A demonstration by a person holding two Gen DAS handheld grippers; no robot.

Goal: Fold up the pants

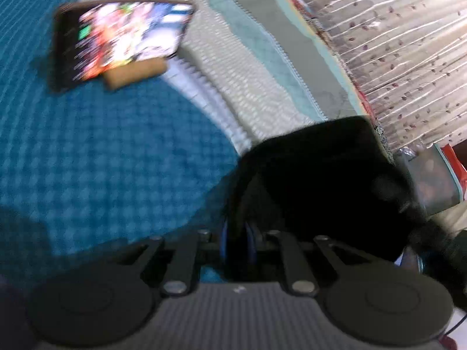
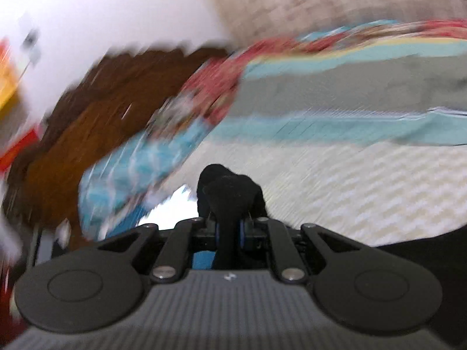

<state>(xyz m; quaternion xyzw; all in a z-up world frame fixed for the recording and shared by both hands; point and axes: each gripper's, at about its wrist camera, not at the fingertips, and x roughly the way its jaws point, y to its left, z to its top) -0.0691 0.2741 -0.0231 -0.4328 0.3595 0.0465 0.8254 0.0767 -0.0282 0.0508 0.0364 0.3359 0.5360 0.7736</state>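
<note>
**Both grippers pinching black pants over the bed**

So here's the scene: the person has a gripper in each hand and both are clamped on the same dark garment. The left gripper point(image 1: 238, 242) has its blue-edged fingers point(image 1: 224, 240) squeezed nearly together with a fold of the black pants point(image 1: 321, 180) caught between them. The cloth bunches up just ahead and to the right of the jaws, over the edge of the teal checked blanket point(image 1: 102, 151).

The right gripper point(image 2: 229, 232) is clenched the same way, with a strip of the pants point(image 2: 229, 195) running straight through its jaws and a rounded lump of fabric poking up just past the tips. More black cloth trails off at the lower right of that view.

Other stuff around: a phone point(image 1: 125, 38) with a lit screen lies on the blanket, touching a small brown item at its lower edge, too blurred to tell what. Beyond is a cream textured bedspread point(image 1: 221, 67), and a floral curtain point(image 1: 408, 58) hangs at the far side. The right wrist view is badly smeared, but there's a brown furry blanket point(image 2: 96, 122) heaped on the left.
</note>
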